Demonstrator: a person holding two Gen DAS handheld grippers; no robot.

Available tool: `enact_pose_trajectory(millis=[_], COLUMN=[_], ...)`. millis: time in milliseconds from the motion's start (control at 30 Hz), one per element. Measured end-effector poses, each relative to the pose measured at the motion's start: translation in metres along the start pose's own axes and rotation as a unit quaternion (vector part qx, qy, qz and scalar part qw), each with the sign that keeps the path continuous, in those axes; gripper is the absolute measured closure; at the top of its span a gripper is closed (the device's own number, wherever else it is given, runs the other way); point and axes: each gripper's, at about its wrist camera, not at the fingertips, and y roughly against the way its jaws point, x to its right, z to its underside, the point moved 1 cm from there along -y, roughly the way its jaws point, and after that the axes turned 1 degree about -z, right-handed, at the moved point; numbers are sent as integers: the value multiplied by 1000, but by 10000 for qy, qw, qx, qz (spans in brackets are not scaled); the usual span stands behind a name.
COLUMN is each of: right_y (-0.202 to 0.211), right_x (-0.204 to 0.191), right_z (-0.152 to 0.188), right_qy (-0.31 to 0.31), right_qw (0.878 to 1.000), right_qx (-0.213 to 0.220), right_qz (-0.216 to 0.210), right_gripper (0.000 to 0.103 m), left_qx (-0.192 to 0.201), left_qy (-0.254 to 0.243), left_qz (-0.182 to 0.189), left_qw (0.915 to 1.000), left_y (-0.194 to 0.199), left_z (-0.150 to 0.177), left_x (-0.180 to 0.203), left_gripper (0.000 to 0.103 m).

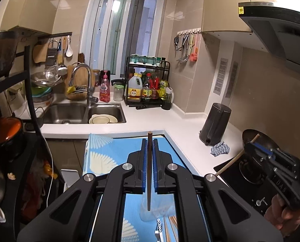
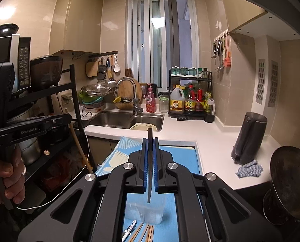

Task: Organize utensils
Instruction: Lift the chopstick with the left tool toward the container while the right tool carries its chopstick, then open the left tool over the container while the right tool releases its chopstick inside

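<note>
While both claws grip chopsticks [image 1: 149,167] | each apparently points along its claw.

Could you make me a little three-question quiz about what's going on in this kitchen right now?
1. True or false: the left hand-held gripper is open and holds nothing.
2. What does the right hand-held gripper clamp? A) spoon B) chopstick C) sponge
3. What lies beside the clear plastic container on the blue mat?

Key:
1. False; it is shut on a dark chopstick.
2. B
3. More chopsticks and a patterned blue-and-white utensil.
</note>
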Motion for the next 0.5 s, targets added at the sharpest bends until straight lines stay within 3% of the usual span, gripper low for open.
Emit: enact_pose_trajectory(millis=[167,333,500], right_y=[-42,-77,-94], right_x=[7,18,24], right_z=[18,51,75], right_qy=[-161,-313,-409], right_qw=[9995,9972,9934], right_qx=[-261,-680,-1069], right_qz=[-17,-10,-35], right_gripper=[98,98,97], left_qx=[-233,-783,-1306], left_qy=[-12,22,55], left_qz=[56,169,271], left_qw=[9997,9968,9911], left_y=[-46,-99,-128], left_z=[8,42,75], left_x=[4,4,5], left_gripper=[98,98,98])
